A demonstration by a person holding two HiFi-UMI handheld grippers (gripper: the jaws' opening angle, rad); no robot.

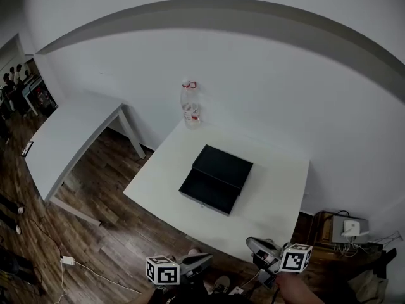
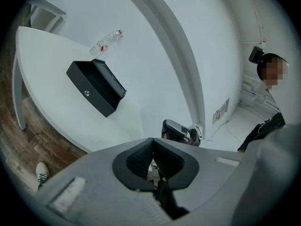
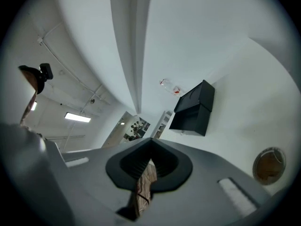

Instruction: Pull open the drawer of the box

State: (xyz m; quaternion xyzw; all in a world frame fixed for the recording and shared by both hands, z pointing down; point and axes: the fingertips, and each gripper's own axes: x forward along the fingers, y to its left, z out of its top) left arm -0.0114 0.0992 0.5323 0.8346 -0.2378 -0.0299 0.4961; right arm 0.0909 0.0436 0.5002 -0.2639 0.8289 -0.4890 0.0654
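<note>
A flat black box [image 1: 216,178] lies in the middle of the white table [image 1: 278,189]. Its nearer part sits a step lower than its far part. The left gripper view shows a small knob [image 2: 87,92] on the front of the box [image 2: 96,86]. Both grippers hover off the table's near edge, well short of the box. My left gripper [image 1: 205,258] is shut and holds nothing, its ribbed pads [image 2: 141,157] pressed together. My right gripper [image 1: 253,242] is also shut and holds nothing. The right gripper view shows the box [image 3: 195,108] far ahead.
A clear plastic bottle [image 1: 190,105] stands at the table's far edge by the white wall. A second white table [image 1: 69,132] stands to the left on the wooden floor [image 1: 107,233]. Cables and a small device [image 1: 347,228] lie at the lower right. A person [image 2: 268,121] stands to my right.
</note>
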